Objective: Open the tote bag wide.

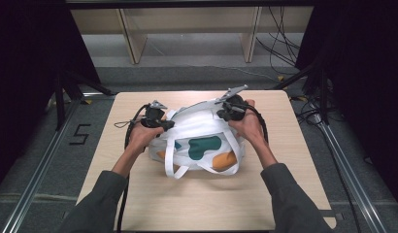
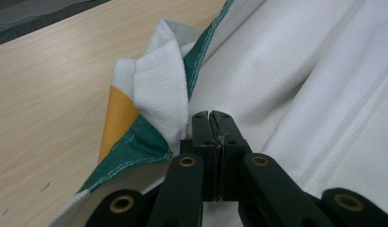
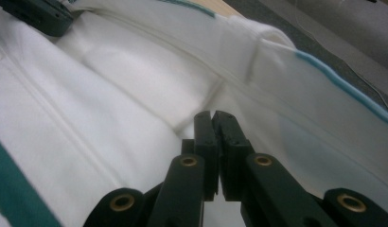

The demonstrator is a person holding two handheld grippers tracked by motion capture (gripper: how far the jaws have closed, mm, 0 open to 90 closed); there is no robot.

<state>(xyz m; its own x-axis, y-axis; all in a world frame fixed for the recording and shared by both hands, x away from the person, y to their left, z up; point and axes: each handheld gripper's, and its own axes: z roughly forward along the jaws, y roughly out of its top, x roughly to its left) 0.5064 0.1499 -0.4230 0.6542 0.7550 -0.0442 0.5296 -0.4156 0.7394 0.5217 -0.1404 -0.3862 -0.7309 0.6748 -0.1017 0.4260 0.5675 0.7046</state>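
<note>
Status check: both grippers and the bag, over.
Left gripper shut, right gripper shut, both against white fabric; a pinch can't be confirmed. Bag on table, handles slack. Nothing in the way.

Bag: your white canvas tote bag has green and orange patches.
Pose: lying on its side, straps loose in front.
Place: mid-table.

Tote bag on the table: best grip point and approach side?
Take the white strap loop hanging over the tote bag at its near-left corner, coming from the person's side. It stands free of the body, so jaws can close around it. The body's broad, slack fabric panels offer less defined holds.
</note>
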